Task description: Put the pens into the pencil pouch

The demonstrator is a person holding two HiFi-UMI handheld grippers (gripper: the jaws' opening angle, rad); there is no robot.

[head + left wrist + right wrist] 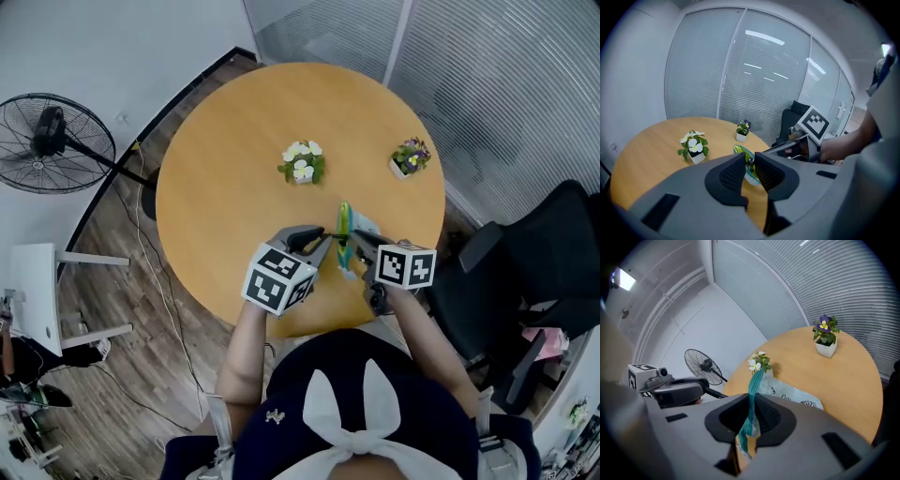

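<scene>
The pencil pouch (349, 223), white with a teal zipper edge, lies near the front right of the round wooden table (234, 187). My right gripper (362, 249) is shut on that zipper edge (753, 385) and holds it raised, while the pouch body (787, 392) rests on the table. My left gripper (322, 246) is shut on a thin black pen (331, 234), which points right at the pouch mouth. In the left gripper view the pen's tip (750, 161) shows between the jaws, over the pouch's green rim (740, 151). The right gripper view shows the pen (715, 392) reaching in from the left.
A potted white flower (302, 164) stands mid-table and a potted purple flower (411, 157) at the far right. A floor fan (52, 141) stands left of the table, a black chair (534, 262) to its right. The table's front edge lies just under both grippers.
</scene>
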